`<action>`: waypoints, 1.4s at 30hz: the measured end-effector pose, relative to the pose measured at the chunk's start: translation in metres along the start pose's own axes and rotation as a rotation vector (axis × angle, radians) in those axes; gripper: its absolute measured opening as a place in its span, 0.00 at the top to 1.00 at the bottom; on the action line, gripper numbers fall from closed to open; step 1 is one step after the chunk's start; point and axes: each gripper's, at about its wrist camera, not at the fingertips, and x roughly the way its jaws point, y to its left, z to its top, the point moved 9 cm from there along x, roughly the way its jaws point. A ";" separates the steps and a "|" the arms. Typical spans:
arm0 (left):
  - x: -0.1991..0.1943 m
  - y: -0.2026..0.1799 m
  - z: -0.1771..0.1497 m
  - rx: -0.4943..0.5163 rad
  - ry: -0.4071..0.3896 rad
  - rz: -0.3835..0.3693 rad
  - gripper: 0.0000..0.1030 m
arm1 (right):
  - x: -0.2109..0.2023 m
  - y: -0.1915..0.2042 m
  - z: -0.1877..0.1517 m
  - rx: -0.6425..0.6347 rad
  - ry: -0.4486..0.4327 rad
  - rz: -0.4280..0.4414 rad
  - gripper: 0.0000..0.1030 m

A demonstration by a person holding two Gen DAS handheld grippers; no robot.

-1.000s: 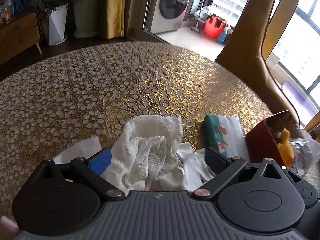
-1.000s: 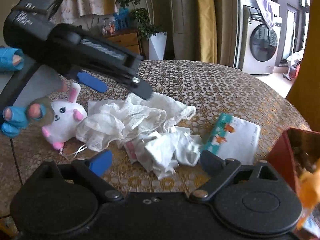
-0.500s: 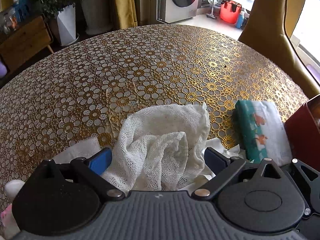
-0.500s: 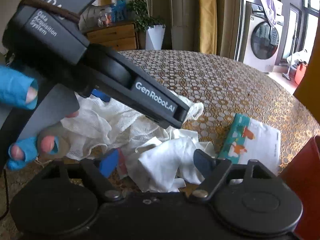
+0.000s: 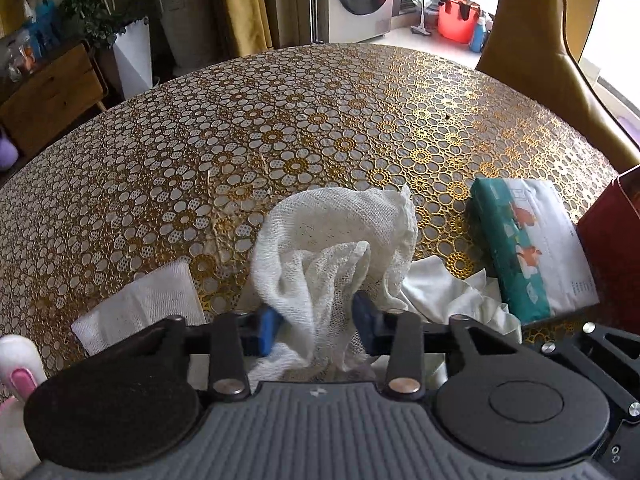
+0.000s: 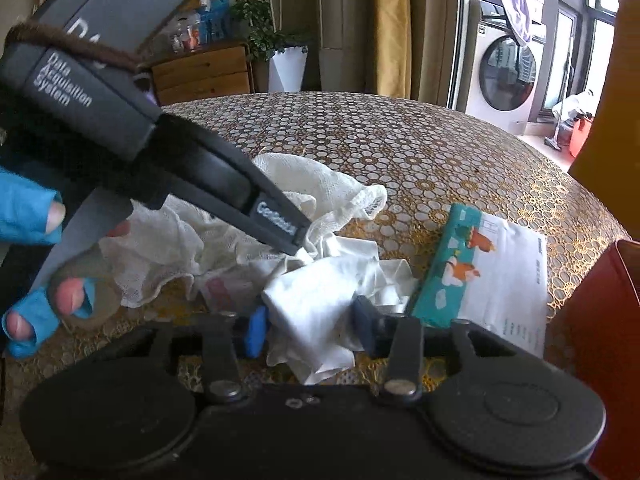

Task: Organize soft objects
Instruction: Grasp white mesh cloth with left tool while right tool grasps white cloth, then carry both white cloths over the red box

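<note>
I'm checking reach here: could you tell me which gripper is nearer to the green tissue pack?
Right. The right gripper, shut on the smooth white cloth, sits just beside the green tissue pack. The left gripper, clamping the gauze cloth, is farther off.

The plush toy (image 5: 16, 364) is cut off at the frame's edge, and the red box (image 6: 600, 320) too.

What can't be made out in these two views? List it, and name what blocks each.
- Plush toy: left wrist view, cut off by the left edge and the gripper body.
- Red box: right wrist view, cut by the right edge; contents unseen.
- Gauze cloth: right wrist view, partly hidden behind the left gripper.
</note>
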 end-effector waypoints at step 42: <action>-0.239 -0.053 0.000 0.014 -0.276 -0.243 0.91 | -0.234 -0.071 0.017 0.138 -0.236 0.022 0.90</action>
